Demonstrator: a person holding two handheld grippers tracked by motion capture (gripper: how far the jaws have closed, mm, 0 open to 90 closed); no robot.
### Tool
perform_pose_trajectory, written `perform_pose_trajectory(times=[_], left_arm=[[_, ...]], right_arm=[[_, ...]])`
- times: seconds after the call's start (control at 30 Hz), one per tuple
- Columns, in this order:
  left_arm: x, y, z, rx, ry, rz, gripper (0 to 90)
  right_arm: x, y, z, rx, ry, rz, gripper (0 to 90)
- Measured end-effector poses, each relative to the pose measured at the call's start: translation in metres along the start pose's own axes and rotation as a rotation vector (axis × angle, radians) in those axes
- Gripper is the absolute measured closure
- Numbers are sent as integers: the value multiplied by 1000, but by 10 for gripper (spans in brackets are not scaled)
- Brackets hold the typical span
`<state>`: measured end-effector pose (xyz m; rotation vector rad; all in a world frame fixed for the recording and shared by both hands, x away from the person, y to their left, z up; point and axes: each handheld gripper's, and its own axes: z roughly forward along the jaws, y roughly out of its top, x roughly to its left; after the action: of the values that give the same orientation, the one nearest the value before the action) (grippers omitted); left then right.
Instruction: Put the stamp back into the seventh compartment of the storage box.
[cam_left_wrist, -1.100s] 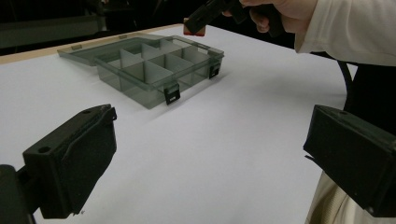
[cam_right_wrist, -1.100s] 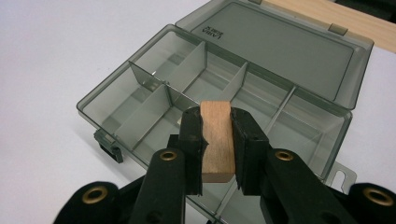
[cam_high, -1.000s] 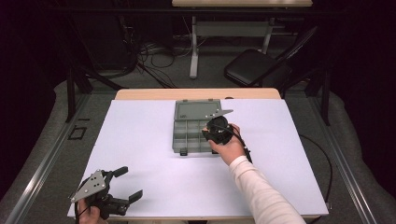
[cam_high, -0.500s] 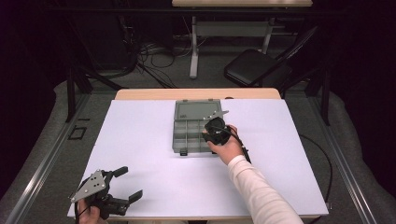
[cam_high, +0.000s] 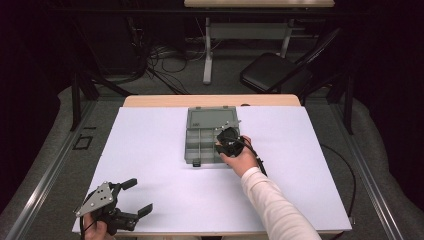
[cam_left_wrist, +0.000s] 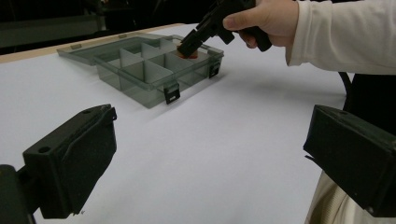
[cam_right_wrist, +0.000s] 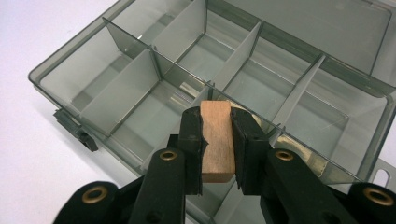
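Fingers (cam_right_wrist: 245, 140) tight on wooden block (cam_right_wrist: 217, 140)

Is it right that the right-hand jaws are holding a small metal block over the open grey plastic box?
Not quite: the block is wood, not metal, as the right gripper view shows. The rest holds: the right gripper has its jaws shut on it over the open grey plastic box.

Right hand-held gripper (cam_right_wrist: 217, 140) clamped shut, tilted down; left hand-held gripper (cam_high: 132, 196) apparently level, jaws apart.

Bright, even light on the white table (cam_high: 165, 150), dark surroundings, perhaps slightly soft focus.
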<state>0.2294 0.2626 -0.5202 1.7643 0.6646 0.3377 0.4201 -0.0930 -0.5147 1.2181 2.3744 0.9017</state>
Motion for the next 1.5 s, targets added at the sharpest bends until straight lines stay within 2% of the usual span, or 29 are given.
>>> perform_pose_trajectory(times=[0.17, 0.4, 0.6, 0.73, 1.13, 1.17, 1.2, 1.5], left_arm=[[0, 0, 0, 1, -1, 1, 22], [0, 0, 0, -2, -1, 2, 22], [0, 0, 0, -2, 0, 1, 22], [0, 0, 0, -2, -1, 2, 22], [0, 0, 0, -2, 0, 1, 22], [0, 0, 0, -2, 0, 1, 22], [0, 0, 0, -5, -1, 1, 22], [0, 0, -1, -2, 1, 2, 22]], right_arm=[[0, -2, 4, 13, -1, 12, 756], [1, -3, 6, 32, -1, 2, 756], [0, -4, 7, 18, -5, 7, 755], [-1, -4, 6, 32, 0, 8, 756], [-1, -5, 7, 28, 2, 12, 752], [-1, -6, 9, 9, 2, 15, 748], [-1, -5, 8, 28, 3, 13, 739], [0, -5, 6, 26, 9, 10, 705]])
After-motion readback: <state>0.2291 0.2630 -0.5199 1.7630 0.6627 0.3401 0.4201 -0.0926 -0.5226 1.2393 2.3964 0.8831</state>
